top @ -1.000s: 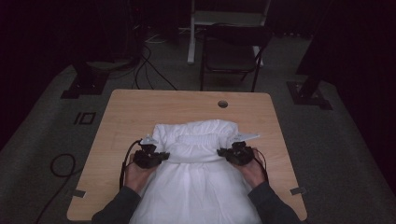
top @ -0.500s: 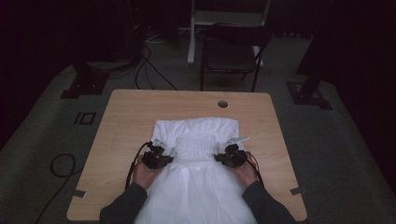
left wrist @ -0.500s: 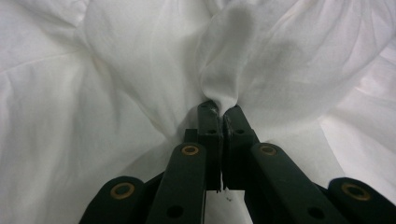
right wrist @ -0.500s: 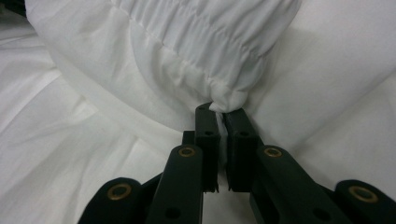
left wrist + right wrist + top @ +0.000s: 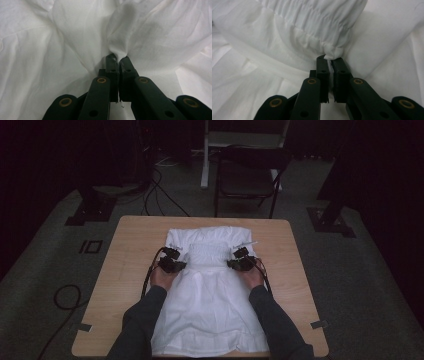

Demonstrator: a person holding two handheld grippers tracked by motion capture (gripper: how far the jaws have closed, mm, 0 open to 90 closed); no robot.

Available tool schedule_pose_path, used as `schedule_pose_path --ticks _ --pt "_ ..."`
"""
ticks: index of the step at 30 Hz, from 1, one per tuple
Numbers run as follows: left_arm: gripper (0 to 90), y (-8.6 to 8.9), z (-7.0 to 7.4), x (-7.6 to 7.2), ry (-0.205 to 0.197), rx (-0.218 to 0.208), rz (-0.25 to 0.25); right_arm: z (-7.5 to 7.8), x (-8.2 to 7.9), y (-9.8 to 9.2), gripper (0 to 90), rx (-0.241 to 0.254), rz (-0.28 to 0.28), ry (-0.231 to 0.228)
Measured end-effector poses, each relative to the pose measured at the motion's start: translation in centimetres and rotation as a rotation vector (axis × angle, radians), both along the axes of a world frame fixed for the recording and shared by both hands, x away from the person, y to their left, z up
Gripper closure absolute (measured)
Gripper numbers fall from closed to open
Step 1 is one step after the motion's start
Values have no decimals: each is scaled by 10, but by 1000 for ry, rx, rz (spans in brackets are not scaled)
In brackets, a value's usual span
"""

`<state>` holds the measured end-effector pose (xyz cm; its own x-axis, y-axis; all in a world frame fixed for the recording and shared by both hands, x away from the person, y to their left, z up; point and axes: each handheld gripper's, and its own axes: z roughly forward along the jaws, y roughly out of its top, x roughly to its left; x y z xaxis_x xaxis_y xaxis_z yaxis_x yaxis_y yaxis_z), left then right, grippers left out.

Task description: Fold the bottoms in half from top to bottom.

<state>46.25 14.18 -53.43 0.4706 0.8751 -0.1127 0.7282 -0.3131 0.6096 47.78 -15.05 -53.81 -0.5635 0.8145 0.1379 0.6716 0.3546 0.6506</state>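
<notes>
White cotton dress [image 5: 207, 295] with a smocked, gathered bodice is spread flat on the light wooden tabletop [image 5: 130, 250], skirt hem toward the person's edge, bodice toward the far side.

Left claw [image 5: 172, 261] is seen at the dress's left side at waist level; in the left gripper view its jaws are closed on a pinched peak of white fabric [image 5: 117, 50]. Right claw [image 5: 241, 260] is placed at the matching spot on the right; in the right gripper view its jaws are clamped on the corner of the smocked band [image 5: 333, 51].

Change noted over the last second: both claws have been carried away from the person, up the tabletop, with the fabric held throughout. The upper part of the dress, bunched and rumpled before, is now drawn out flatter, and the bodice lies nearer the far edge.

Judged: the garment is being straightened and laid out, probably ahead of folding. Both sides are drawn evenly, so the dress is kept square to the tabletop. Skirt wrinkles remain to be smoothed.
</notes>
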Motion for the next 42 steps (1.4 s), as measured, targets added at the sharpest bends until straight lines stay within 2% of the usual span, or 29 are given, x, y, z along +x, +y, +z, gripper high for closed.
schedule_pose_path --ticks 3,5,7,8,10,11,12,14,15,17,20,23,24,27,28,30,31,33,35,37,40,42 --pt "876 -2 2 7 -3 -1 42 2 11 5 852 -9 -19 2" --pt "879 1 4 6 -12 -27 40 5 15 6 854 -6 -25 -1" --pt "880 7 15 3 -40 -58 28 11 14 4 854 25 -37 -12" --pt "880 11 22 1 -58 -81 32 17 12 2 855 37 -36 -30" --pt "883 22 39 -3 -98 -168 52 29 10 -3 854 65 -36 -69" --pt "884 26 48 -4 -115 -198 52 37 8 -7 854 87 -41 -92" --pt "885 28 54 -5 -126 -206 44 44 7 -11 854 108 -43 -115" --pt "886 27 76 -11 -178 -223 21 58 4 -15 855 130 -46 -153" --pt "886 25 86 -14 -199 -231 15 69 2 -16 855 128 -48 -192" --pt "886 23 107 -23 -253 -256 -4 86 -4 -18 857 130 -51 -255" --pt "886 22 130 -40 -315 -285 -42 108 -14 -25 857 174 -53 -322" --pt "885 23 136 -57 -326 -283 -68 122 -32 -34 857 219 -23 -360" --pt "886 24 135 -63 -332 -285 -80 122 -37 -35 856 216 -13 -363" --pt "885 29 124 -81 -307 -290 -104 115 -61 -40 856 229 35 -349" --pt "884 31 116 -87 -289 -287 -107 112 -67 -41 856 228 46 -343" --pt "883 34 100 -98 -259 -279 -113 97 -84 -42 856 252 77 -286" --pt "883 35 90 -102 -232 -273 -119 87 -92 -42 856 246 91 -262" --pt "881 35 70 -110 -179 -252 -130 65 -106 -38 853 195 120 -212" --pt "879 34 40 -117 -95 -227 -137 42 -117 -37 852 166 136 -157" --pt "873 32 18 -120 -34 -215 -130 22 -123 -37 851 159 137 -103" --pt "844 29 -3 -118 19 -185 -128 1 -124 -36 842 134 142 -43" --pt "802 27 -7 -116 43 -178 -129 -6 -122 -36 817 125 144 -11"
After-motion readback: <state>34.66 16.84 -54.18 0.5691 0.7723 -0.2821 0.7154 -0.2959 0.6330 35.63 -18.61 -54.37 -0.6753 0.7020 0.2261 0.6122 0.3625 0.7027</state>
